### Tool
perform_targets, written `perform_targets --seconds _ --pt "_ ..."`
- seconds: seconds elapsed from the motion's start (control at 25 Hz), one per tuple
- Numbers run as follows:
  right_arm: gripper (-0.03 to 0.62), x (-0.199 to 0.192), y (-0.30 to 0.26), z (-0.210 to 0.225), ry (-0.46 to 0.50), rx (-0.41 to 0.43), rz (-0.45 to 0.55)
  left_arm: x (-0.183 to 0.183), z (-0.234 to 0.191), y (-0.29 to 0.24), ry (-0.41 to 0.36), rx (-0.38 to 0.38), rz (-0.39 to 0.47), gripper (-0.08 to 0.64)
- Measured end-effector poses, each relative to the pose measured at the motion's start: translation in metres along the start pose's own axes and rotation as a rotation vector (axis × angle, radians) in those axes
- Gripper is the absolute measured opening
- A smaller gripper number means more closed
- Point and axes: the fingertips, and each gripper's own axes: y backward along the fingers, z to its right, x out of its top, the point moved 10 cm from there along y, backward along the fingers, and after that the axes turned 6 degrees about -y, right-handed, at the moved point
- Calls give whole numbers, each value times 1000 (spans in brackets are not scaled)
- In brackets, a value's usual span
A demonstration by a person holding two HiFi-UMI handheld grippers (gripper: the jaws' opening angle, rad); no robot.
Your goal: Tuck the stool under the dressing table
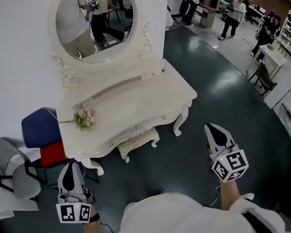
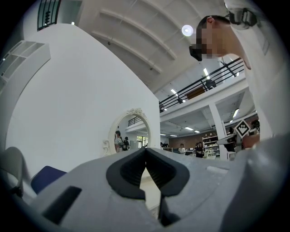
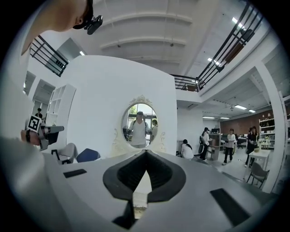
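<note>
Dark glossy floor (image 1: 215, 101), big open hall, white dressing table (image 1: 131, 96) against the wall. The stool (image 1: 138, 141) sits under the table between its curvy front legs with only the seat's front edge poking out, so the tuck looks basically done to me. Left gripper (image 1: 70, 165) and right gripper (image 1: 212, 127) hang near the person, both clenched tight on nothing and well apart from the stool. If it needs a last nudge, I'd push square on the seat's front with both tips so it doesn't clip a leg. Only the head view shows the stool. Both gripper views aim higher and catch the oval mirror (image 3: 139, 124) and people beyond.
</note>
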Motion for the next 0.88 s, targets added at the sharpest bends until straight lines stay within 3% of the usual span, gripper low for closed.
perform_targets --seconds 0.44,0.72,0.88 --pt "-2 -2 -23 -32 -13 48 23 10 -8 -17 -28 -40 47 17" --pt "-2 1 -30 -45 -137 96 59 11 -13 -16 -22 -52 56 17" --pt "-2 3 -35 -51 -144 107 71 12 -11 -20 -28 -64 66 17"
